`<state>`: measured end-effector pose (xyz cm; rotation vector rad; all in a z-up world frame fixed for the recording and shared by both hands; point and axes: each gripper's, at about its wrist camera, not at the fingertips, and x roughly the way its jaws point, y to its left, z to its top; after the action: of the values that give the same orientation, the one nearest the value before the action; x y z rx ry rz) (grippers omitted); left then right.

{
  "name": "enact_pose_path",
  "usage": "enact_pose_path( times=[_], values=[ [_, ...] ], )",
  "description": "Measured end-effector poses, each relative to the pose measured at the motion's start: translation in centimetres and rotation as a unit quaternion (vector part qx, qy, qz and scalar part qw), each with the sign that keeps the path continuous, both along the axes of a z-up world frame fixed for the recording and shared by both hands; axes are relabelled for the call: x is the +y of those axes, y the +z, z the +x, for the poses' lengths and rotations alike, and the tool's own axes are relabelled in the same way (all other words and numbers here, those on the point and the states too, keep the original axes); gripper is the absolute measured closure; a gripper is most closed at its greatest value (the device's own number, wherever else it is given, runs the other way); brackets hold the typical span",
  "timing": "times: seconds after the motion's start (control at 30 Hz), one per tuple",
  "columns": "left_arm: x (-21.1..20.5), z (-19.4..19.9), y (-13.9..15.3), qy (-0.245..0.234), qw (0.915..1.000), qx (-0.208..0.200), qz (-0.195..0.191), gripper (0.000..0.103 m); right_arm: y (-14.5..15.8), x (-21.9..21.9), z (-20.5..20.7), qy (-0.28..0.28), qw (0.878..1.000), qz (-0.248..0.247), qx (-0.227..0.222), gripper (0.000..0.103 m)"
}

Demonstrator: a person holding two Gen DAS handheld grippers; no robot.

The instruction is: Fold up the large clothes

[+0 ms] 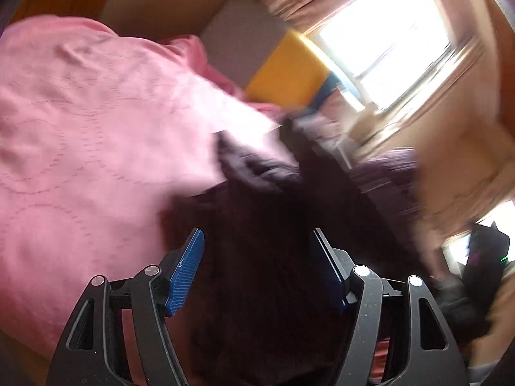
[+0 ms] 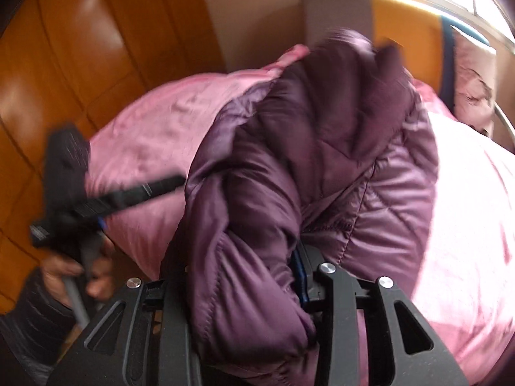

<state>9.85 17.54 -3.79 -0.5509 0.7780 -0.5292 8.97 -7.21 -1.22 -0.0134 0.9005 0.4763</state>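
Jacket (image 2: 289,167), a quilted purple puffer, lies bunched in thick glossy folds on the pink bedspread (image 2: 154,119). Right gripper (image 2: 267,276) is clamped on a fat fold of it. Left gripper (image 1: 257,257) stands wide apart, dark jacket fabric between its blue pads (image 1: 186,267), contact unclear.

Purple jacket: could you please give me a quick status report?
Right tool clamped on the purple jacket. Left tool open, dark fabric between its fingers, not pinched. Jacket bunched over the pink quilt. Nothing blocking.
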Motion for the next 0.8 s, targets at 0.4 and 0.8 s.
enact_pose_path(
  times=[0.4, 0.8],
  values=[
    [-6.0, 3.0, 5.2, -0.113, 0.9932, -0.029, 0.006, 0.028, -2.3, 1.9, -3.6, 0.060, 0.994, -0.036, -0.089, 0.040],
    [-9.2, 6.1, 3.2, -0.139, 0.9870, 0.045, 0.068, 0.078, 1.0, -13.6, -6.0, 0.094, 0.976, 0.194, -0.036, 0.023]
  ],
)
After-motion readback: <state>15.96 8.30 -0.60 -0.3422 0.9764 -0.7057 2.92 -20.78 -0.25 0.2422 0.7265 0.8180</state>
